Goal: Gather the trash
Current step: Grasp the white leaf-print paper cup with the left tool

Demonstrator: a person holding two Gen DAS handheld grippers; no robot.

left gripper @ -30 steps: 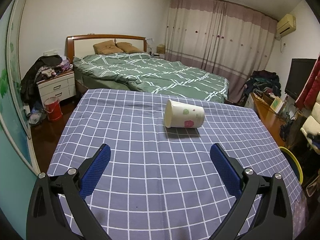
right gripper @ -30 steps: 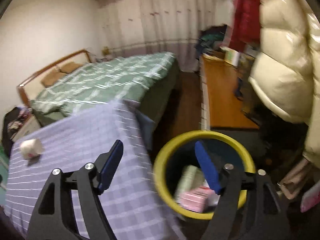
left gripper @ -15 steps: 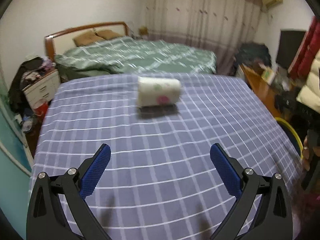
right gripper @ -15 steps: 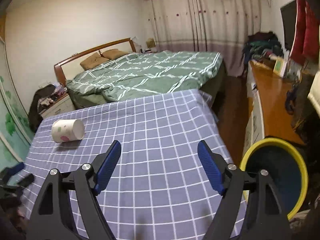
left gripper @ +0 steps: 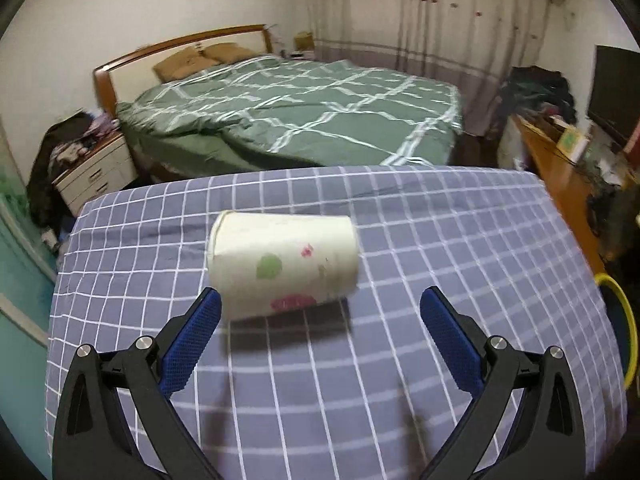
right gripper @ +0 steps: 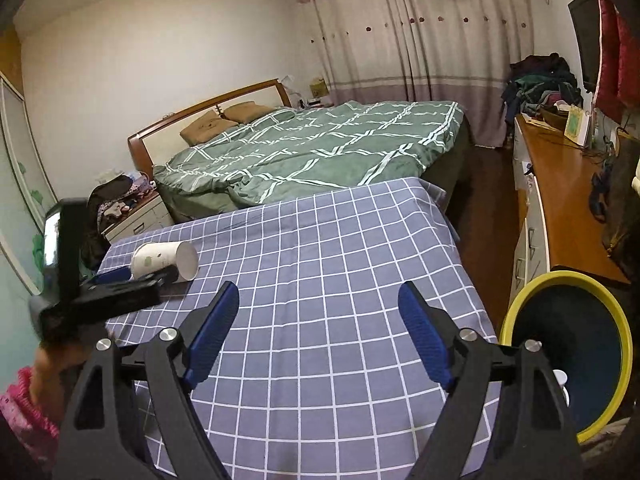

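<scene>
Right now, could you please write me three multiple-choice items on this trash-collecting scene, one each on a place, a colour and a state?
1. Where is the paper cup?
A. On the checked tablecloth
B. On the bed
C. Inside the bin

2. What colour is the rim of the bin?
A. Red
B. Yellow
C. White

3. How does the cup stand?
A. Upright
B. Upside down
C. On its side

Answers: 1 A, it rests on the cloth just ahead of the open left gripper; 2 B, a yellow ring edges the dark bin beside the table; 3 C, its round base faces sideways in the right wrist view.
</scene>
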